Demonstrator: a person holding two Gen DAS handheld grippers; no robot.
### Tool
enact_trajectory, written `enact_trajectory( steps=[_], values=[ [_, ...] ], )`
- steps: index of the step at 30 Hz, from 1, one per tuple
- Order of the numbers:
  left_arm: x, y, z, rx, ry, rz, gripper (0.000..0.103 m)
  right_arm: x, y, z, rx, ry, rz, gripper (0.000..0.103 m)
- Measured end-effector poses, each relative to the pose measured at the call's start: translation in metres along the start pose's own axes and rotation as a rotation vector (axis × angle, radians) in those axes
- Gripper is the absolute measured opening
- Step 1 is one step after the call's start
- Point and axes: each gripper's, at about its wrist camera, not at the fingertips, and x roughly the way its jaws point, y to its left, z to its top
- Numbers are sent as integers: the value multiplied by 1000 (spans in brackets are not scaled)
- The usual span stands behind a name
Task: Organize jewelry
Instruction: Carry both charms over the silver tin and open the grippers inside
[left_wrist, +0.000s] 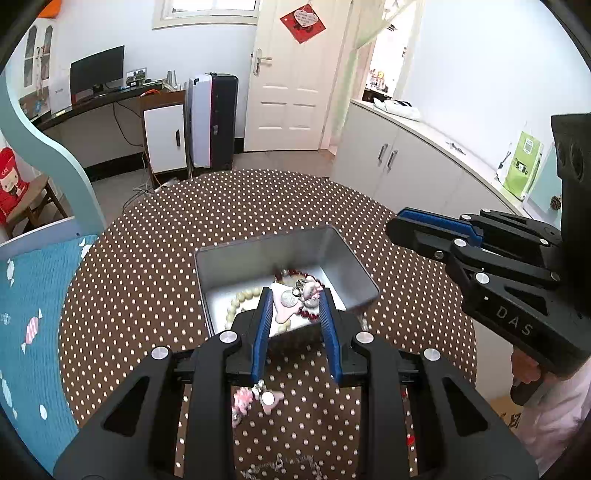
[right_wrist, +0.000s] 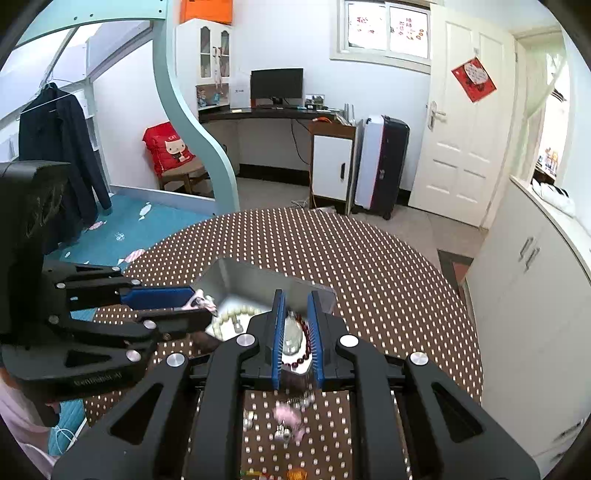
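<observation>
On the round polka-dot desk, an open metal tin was parked mid-top, with bare cloth left all round it out to the far edge. Cream beads and red beads were seen inside. The left gripper was held over the tin's near wall, jaws pinching a pink charm bunch. The right gripper was held just beside it, jaws nearly together with a slim gap, nothing caught. Loose trinkets were left by the near edge. White cupboards crowded the right rim.
</observation>
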Motion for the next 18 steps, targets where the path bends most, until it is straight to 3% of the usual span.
enact_trajectory(
  steps=[2,3,4,6,13,18],
  values=[
    [3,1,4,1,0,9,26,5,-1,1,-8,3,-2,12],
    [4,2,6,-2,2,9,26,6,-1,-1,-7,5,-6,18],
    [4,4,5,-6,4,7,26,7,-4,-5,4,12,-10,33],
    [5,7,2,-9,10,9,26,6,-11,-20,40,39,-25,42],
    [4,11,-19,-22,49,-2,26,24,-10,-81,76,243,-18,43],
    [7,9,-42,-31,102,-11,26,52,2,-96,78,338,21,37]
  ],
)
